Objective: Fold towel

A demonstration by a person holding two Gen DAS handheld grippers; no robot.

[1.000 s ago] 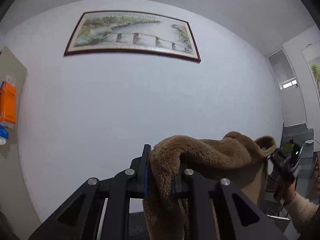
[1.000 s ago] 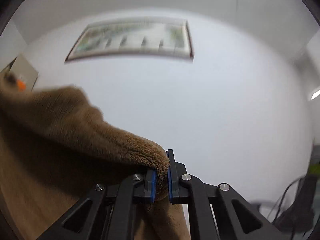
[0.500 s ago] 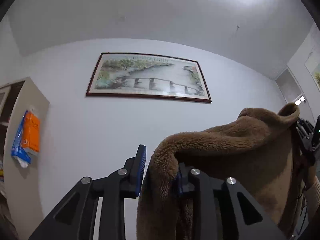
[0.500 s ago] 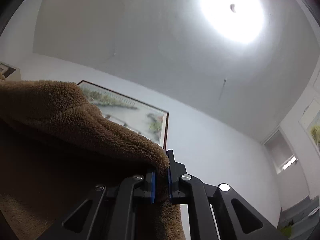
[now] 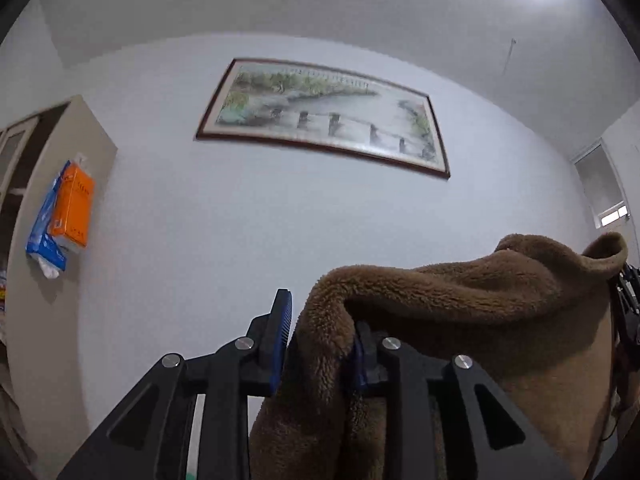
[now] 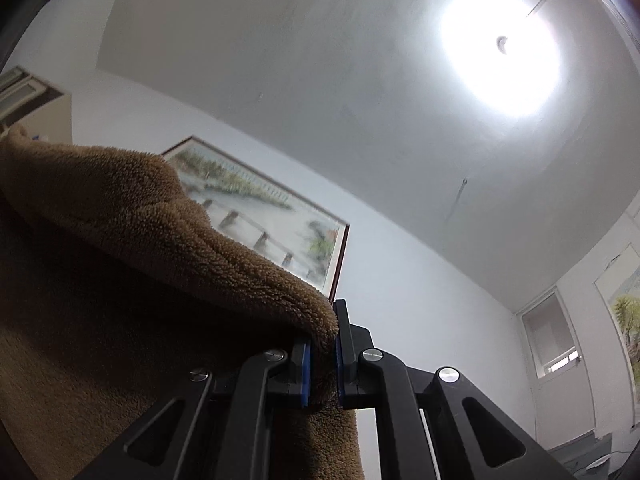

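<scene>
A brown plush towel (image 5: pixel 500 304) hangs in the air between my two grippers. My left gripper (image 5: pixel 320 340) has a thick fold of it between its blue pads (image 5: pixel 280 328), and the cloth drapes over the right-hand finger. These jaws stand fairly wide, with the left pad's face showing beside the towel. From there the towel stretches right to a raised corner (image 5: pixel 608 244). In the right wrist view my right gripper (image 6: pixel 322 360) is shut tight on the towel's edge (image 6: pixel 120 220), which spreads away to the left and down.
Both cameras look up at a white wall and ceiling. A framed landscape painting (image 5: pixel 328 120) hangs on the wall. An orange packet (image 5: pixel 74 212) hangs on a cabinet side at left. A bright ceiling lamp (image 6: pixel 500 48) glares above, with a window (image 6: pixel 552 340) at right.
Both grippers have tilted upward, so the ceiling and lamp come into view. The left jaws stand a little wider than a second ago. The towel stays in both grippers.
</scene>
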